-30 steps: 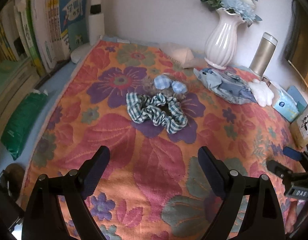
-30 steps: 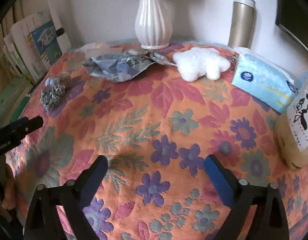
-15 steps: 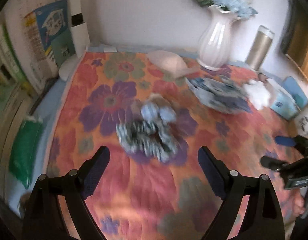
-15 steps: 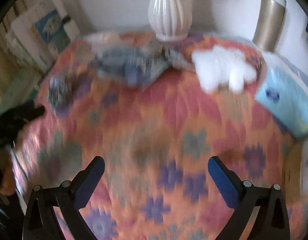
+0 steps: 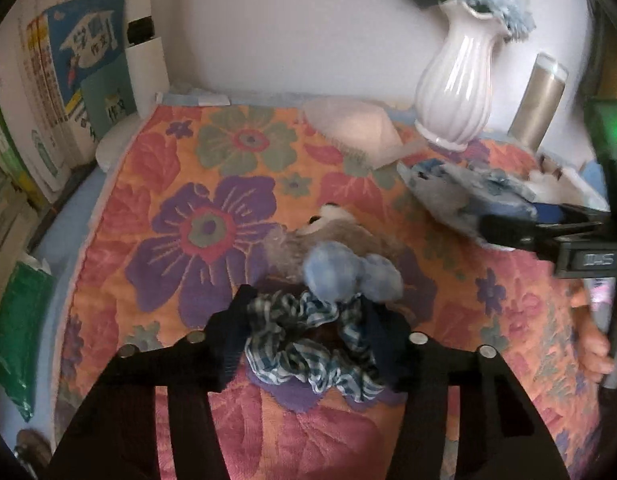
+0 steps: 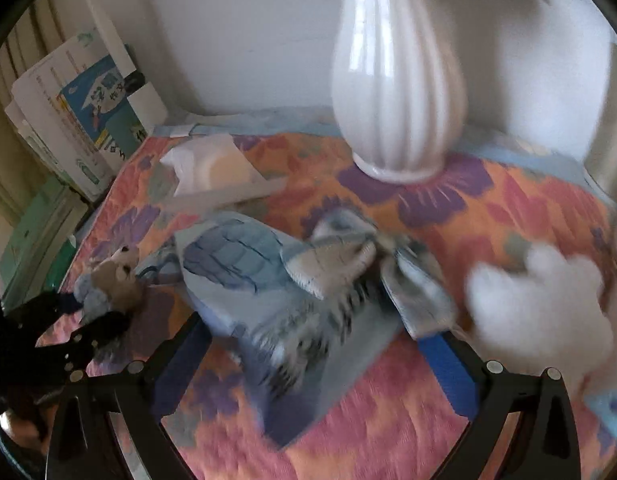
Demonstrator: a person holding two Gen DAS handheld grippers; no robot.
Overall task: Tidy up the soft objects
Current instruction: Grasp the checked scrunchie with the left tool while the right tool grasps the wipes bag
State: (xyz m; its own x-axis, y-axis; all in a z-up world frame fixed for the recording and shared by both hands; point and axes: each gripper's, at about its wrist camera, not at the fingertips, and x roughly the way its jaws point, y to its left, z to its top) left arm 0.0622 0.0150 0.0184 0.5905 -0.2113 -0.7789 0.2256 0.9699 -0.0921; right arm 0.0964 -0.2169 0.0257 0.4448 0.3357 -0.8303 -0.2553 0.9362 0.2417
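Note:
A blue-and-white plaid scrunchie [image 5: 308,344] lies on the flowered tablecloth [image 5: 212,232]. My left gripper [image 5: 308,320] is closing on it, both pads pressing its sides. Just beyond sits a small grey-brown plush toy [image 5: 336,236] with a blue checked bow [image 5: 348,274]. My right gripper [image 6: 314,336] stands open over a crumpled blue feather-print cloth [image 6: 268,276], which lies between its fingers [image 6: 180,364]. A fluffy white plush [image 6: 540,312] rests to the right of that cloth. The right gripper also shows in the left wrist view [image 5: 516,232], held by a hand [image 5: 592,336].
A white ribbed vase [image 5: 456,80] with blue flowers and a steel tumbler [image 5: 540,100] stand at the back by the wall. A pale plastic packet [image 5: 348,124] lies before the vase. Books [image 5: 68,80] line the left side, and a green packet [image 5: 16,328] lies beside the cloth's edge.
My left gripper moved forward over the scrunchie and its jaws narrowed onto it. The right gripper swept forward and left, from bare tablecloth to astride the blue cloth.

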